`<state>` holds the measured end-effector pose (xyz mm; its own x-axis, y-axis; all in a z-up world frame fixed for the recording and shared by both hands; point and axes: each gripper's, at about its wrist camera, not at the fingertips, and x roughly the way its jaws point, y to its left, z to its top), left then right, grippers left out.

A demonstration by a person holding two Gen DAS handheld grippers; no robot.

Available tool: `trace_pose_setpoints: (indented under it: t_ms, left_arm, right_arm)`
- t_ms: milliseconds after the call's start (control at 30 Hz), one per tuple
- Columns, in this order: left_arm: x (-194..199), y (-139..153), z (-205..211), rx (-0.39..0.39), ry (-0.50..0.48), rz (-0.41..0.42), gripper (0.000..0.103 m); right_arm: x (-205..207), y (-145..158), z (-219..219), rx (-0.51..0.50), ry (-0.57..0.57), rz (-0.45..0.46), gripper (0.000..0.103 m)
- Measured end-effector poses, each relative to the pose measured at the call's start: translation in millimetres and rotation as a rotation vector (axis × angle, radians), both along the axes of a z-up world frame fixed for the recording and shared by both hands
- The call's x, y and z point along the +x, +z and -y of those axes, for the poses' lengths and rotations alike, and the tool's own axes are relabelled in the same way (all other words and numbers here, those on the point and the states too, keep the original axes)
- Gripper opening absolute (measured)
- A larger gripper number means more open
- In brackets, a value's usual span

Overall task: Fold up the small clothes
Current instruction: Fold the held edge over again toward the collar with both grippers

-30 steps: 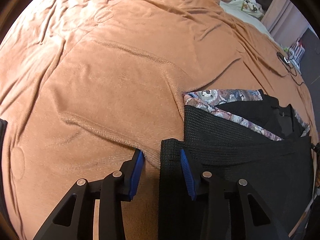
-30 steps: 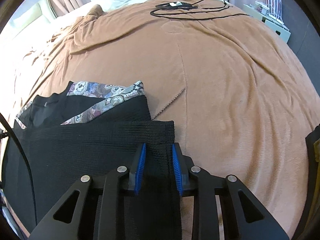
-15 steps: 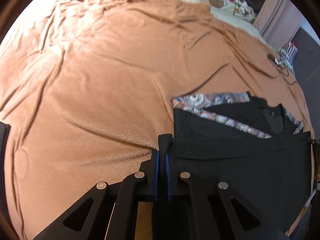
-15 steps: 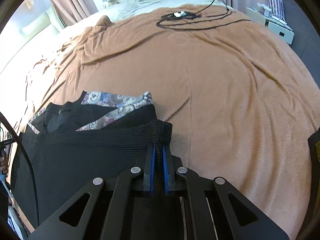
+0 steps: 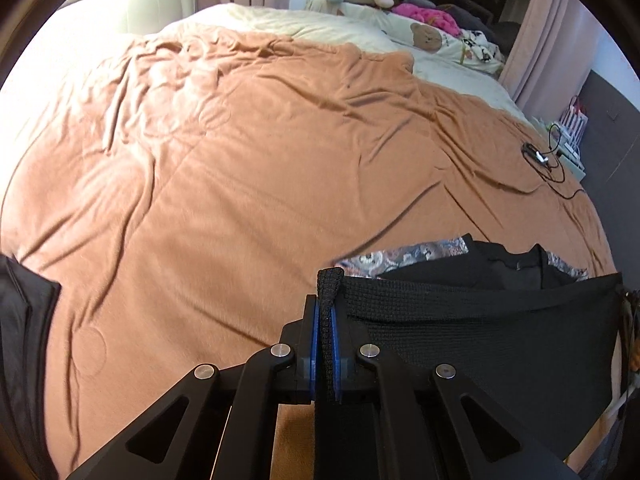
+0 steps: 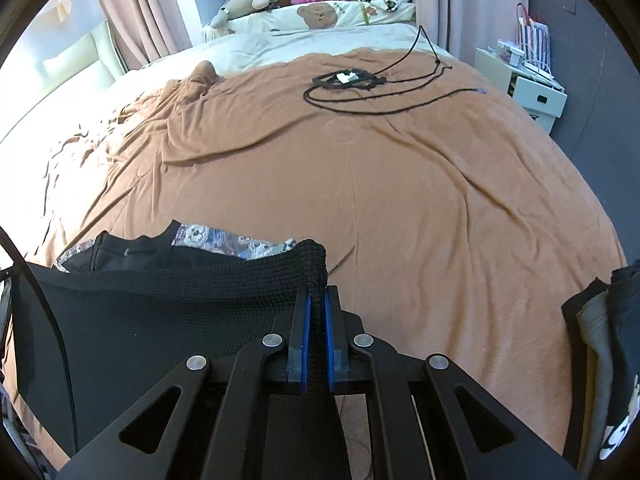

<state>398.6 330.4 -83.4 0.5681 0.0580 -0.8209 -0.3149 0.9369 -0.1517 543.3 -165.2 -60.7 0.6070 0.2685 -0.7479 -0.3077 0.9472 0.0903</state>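
Note:
A black waffle-knit garment (image 5: 460,332) (image 6: 168,312) hangs stretched between both grippers above the brown bedspread. My left gripper (image 5: 326,308) is shut on its left corner, which pokes up between the blue pads (image 5: 315,340). At the other end, my right gripper (image 6: 316,300) is shut on the right corner, the knit bunched between its pads (image 6: 306,332). Behind the lifted edge lies another black piece (image 5: 516,264) (image 6: 132,256) on a patterned cloth (image 5: 404,252) (image 6: 236,242).
The brown bedspread (image 5: 240,184) (image 6: 420,184) spreads wide and rumpled ahead. A black cable with a small device (image 6: 348,80) (image 5: 540,158) lies far on it. Pillows and plush toys (image 6: 316,12) line the far end. Dark clothes (image 6: 608,344) (image 5: 24,320) lie at the sides.
Both grippers went from open around the black garment's near corners to shut on them. They then rose, lifting the edge off the bed, and both views tilted up to show the room.

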Motion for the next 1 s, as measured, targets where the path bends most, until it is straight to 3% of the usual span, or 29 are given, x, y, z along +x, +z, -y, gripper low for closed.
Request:
trace_pose_setpoints:
  t_ms: [400,1000]
  left_arm:
    - [52.4,-11.2,-10.9,0.03,0.021,-0.043,0.006]
    - [118.4,-63.8,-29.3,0.001,0.076,-0.143,0.005]
  right_arm:
    - [34.3,2.6,-10.8,-0.012,-0.031,-0.015,0.003]
    - [121.9,-47.6,-50.1,-0.131,-0.086,-0.11,0.003]
